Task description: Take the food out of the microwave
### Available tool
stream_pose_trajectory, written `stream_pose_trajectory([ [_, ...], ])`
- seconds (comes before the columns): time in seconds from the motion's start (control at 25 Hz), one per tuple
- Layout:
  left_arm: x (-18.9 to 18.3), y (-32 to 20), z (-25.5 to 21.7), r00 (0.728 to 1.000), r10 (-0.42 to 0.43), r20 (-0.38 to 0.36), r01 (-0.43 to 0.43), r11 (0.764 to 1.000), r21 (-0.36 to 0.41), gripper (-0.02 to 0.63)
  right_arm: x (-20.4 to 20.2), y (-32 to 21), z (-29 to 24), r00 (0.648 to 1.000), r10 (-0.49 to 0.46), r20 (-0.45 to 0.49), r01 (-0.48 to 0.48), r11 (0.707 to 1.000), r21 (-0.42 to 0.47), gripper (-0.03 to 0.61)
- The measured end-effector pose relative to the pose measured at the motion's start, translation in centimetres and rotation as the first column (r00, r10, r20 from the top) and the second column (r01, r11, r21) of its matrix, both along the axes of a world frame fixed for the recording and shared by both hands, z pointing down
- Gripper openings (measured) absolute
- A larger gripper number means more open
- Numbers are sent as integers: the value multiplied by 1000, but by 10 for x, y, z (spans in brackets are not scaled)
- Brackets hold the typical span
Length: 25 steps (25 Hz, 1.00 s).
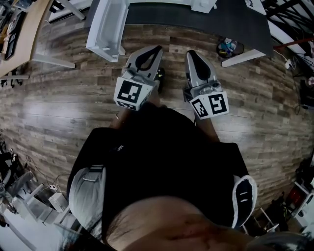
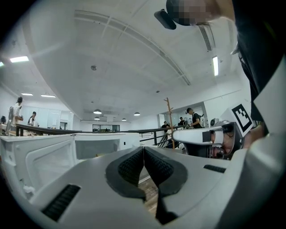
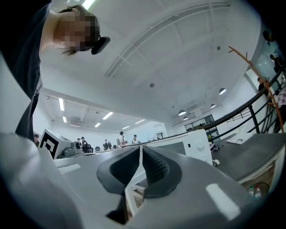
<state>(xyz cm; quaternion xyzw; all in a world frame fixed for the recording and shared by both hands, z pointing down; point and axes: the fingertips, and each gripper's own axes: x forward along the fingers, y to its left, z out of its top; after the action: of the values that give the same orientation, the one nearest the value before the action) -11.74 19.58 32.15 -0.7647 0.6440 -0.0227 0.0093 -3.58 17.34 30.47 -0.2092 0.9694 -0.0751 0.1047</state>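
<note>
The white microwave (image 1: 105,30) stands at the left end of a dark table (image 1: 196,14), ahead of me. It shows with its grey window in the left gripper view (image 2: 89,147) and with its control panel in the right gripper view (image 3: 190,147). No food is visible in any view. My left gripper (image 1: 149,51) is held level over the wooden floor, short of the microwave, its jaws shut with nothing between them (image 2: 143,151). My right gripper (image 1: 192,55) is beside it, also shut and empty (image 3: 140,150). Both point toward the table.
The table's white legs (image 1: 240,58) reach the wooden floor (image 1: 73,112), with small bottles (image 1: 228,47) under its right end. A light wooden desk (image 1: 19,34) is at far left. A coat stand (image 2: 169,120), a dark railing and several people are in the background.
</note>
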Motion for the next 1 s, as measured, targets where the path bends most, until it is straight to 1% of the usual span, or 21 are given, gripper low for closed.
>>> stream_pose_trajectory([
  [0.16,-10,-23,0,1000,9,-12,-9,1000,-2,8,-14,-22,-1,1000,-1,-1,1,1000,6,-2],
  [0.44,-22,-66,0,1000,17,-8,-17,1000,-8,8,-30,-63,-2,1000,-2,-7,2,1000,6,-3],
  [0.76,-41,-93,3,1000,-15,-13,14,999,-30,8,-46,-92,2,1000,-19,-24,18,1000,-16,-3],
  [1.0,-50,-109,7,999,-19,-29,18,999,-43,8,-55,-108,3,999,-25,-37,24,999,-22,-3],
])
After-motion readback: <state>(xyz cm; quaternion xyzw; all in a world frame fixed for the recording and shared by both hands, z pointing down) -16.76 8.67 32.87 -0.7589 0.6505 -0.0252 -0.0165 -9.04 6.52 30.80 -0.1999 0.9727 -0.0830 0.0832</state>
